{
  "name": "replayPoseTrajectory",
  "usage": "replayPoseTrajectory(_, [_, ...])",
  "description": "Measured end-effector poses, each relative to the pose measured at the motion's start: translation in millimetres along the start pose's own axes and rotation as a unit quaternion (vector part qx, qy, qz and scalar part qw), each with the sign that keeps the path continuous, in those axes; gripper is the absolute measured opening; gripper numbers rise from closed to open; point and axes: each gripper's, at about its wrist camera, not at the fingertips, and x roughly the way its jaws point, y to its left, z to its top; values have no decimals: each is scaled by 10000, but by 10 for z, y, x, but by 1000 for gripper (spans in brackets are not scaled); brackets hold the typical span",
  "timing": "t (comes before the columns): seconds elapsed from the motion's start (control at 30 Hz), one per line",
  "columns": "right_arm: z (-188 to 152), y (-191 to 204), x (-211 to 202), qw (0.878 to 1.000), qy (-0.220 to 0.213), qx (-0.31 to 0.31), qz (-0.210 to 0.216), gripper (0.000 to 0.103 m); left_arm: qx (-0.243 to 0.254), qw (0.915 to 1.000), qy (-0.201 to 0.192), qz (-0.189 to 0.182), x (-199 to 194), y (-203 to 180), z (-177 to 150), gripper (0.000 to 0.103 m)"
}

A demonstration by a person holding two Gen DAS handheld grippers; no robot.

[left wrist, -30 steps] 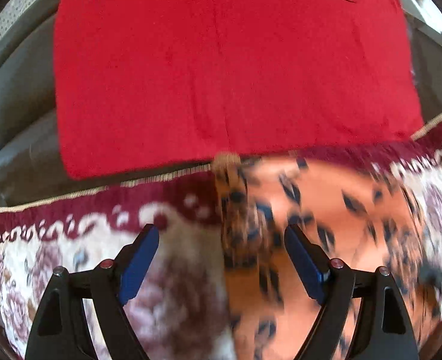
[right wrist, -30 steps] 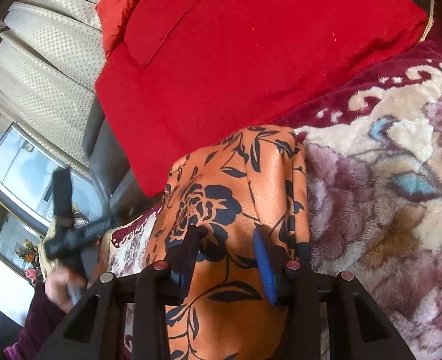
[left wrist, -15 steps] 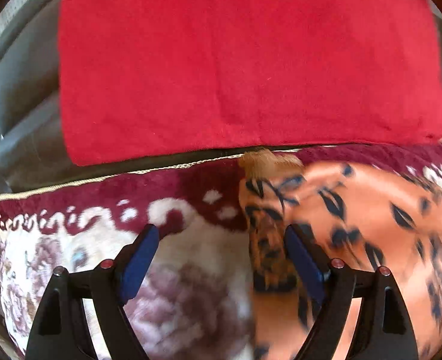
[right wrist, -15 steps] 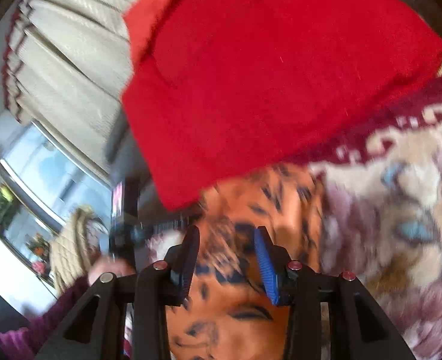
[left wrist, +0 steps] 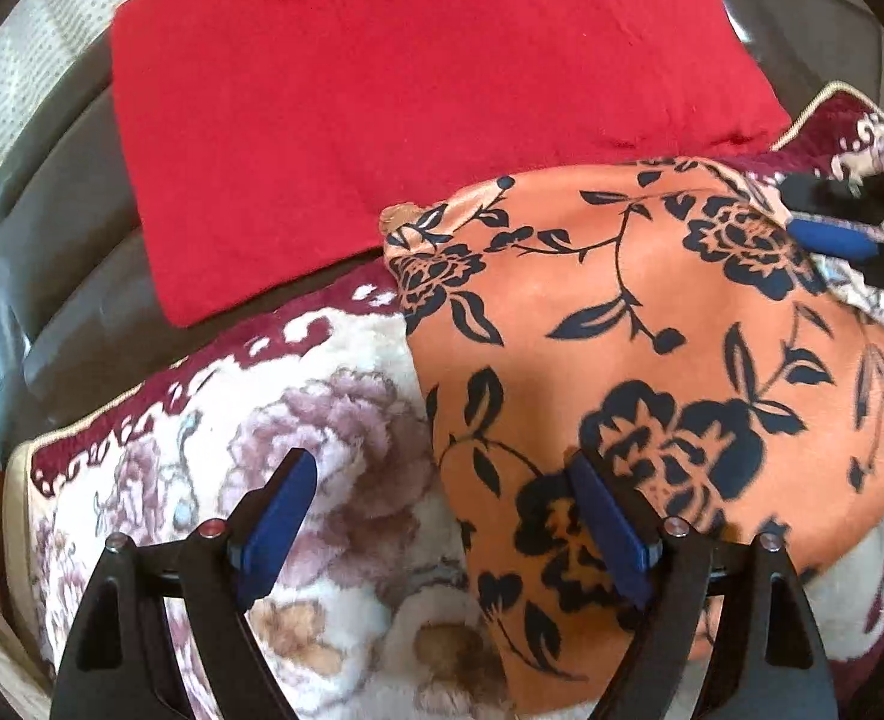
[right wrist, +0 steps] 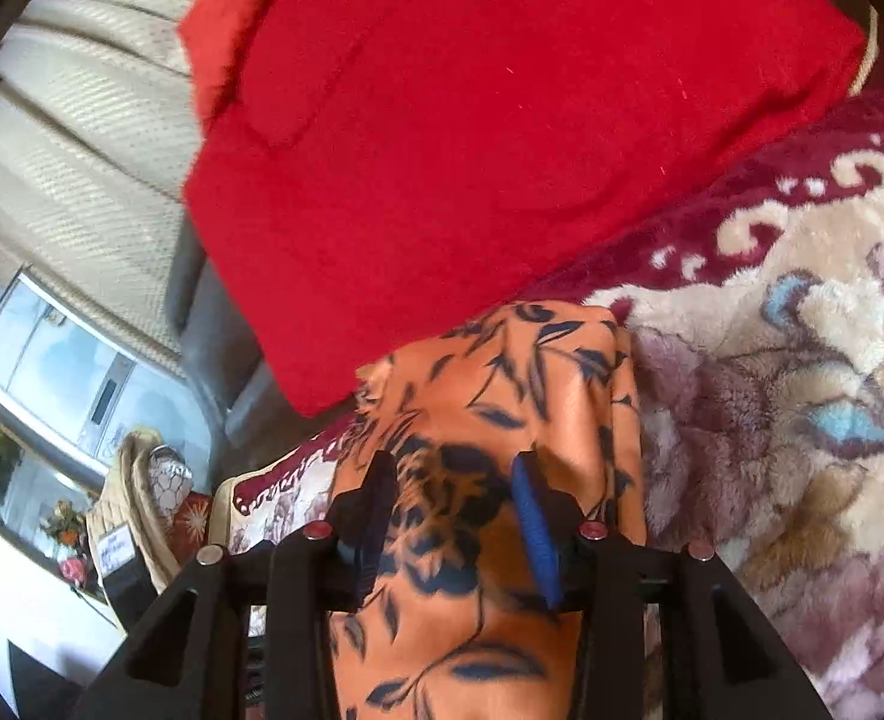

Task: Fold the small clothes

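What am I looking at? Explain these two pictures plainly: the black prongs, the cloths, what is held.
There is no robot here. A person holds a two-finger gripper in each hand, and each carries a wide-angle camera looking along its fingers. One picture comes from the left gripper, the other from the right gripper. The black prongs with blue pads are their fingers. On a grey sofa lie a flowered plush blanket, a flat red cloth behind it, and an orange flowered cloth on the blanket. The left gripper is open and holds nothing. The right gripper appears to pinch a bunch of the orange cloth between its pads.
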Motion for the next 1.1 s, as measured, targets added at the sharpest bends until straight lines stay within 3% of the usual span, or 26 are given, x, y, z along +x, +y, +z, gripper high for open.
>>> replayPoseTrajectory(0.27, [-442, 263, -294, 9984, 183, -532, -84, 44, -167, 9998, -113, -13, -176, -30, -300, 87])
replayPoseTrajectory(0.4, [-610, 195, -225, 9960, 477, -619, -423, 43, -244, 9996, -154, -55, -148, -13, -337, 87])
replayPoseTrajectory(0.77, [-525, 72, -202, 9969, 619, -453, -168, 42, -242, 9995, -184, -95, -71, 0, -337, 87])
replayPoseTrajectory(1.0, [-490, 216, -397, 9971, 329, -692, -7, 43, -225, 9996, -196, -15, -83, -24, -342, 87])
replayPoseTrajectory(1.1, [-509, 166, -335, 9968, 496, -605, -148, 43, -240, 9995, -183, -1, -91, -30, -342, 87])
